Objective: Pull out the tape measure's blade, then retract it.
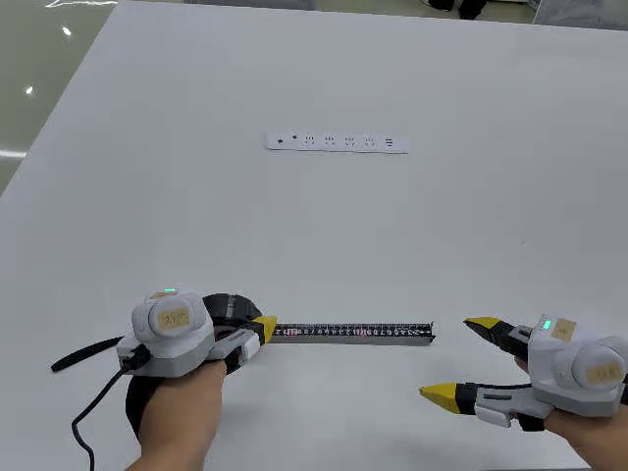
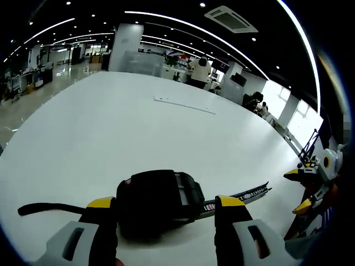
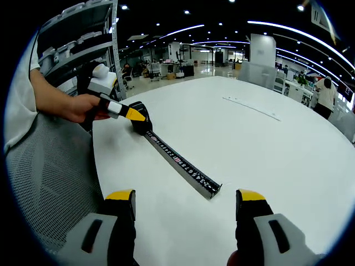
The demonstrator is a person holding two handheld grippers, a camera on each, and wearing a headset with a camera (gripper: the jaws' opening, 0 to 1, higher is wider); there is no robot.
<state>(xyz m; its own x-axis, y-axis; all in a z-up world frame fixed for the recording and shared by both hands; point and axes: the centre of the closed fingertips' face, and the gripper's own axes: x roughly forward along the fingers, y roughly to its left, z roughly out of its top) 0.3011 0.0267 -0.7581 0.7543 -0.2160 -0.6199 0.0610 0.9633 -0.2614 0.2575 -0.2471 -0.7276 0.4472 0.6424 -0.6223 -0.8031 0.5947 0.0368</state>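
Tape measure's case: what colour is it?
The case is black, clearest in the left gripper view.

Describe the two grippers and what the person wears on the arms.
Both the left gripper and the right gripper have pale grey bodies, black jaws tipped with yellow, a small green light and a tan label whose writing is too small to read. A black cable runs from the left one. The forearms have no sleeves; the right gripper view shows a white short-sleeved top.

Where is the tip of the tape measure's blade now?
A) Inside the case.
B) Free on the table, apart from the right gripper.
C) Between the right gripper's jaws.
B: the blade lies flat on the table, its tip short of the open right gripper.
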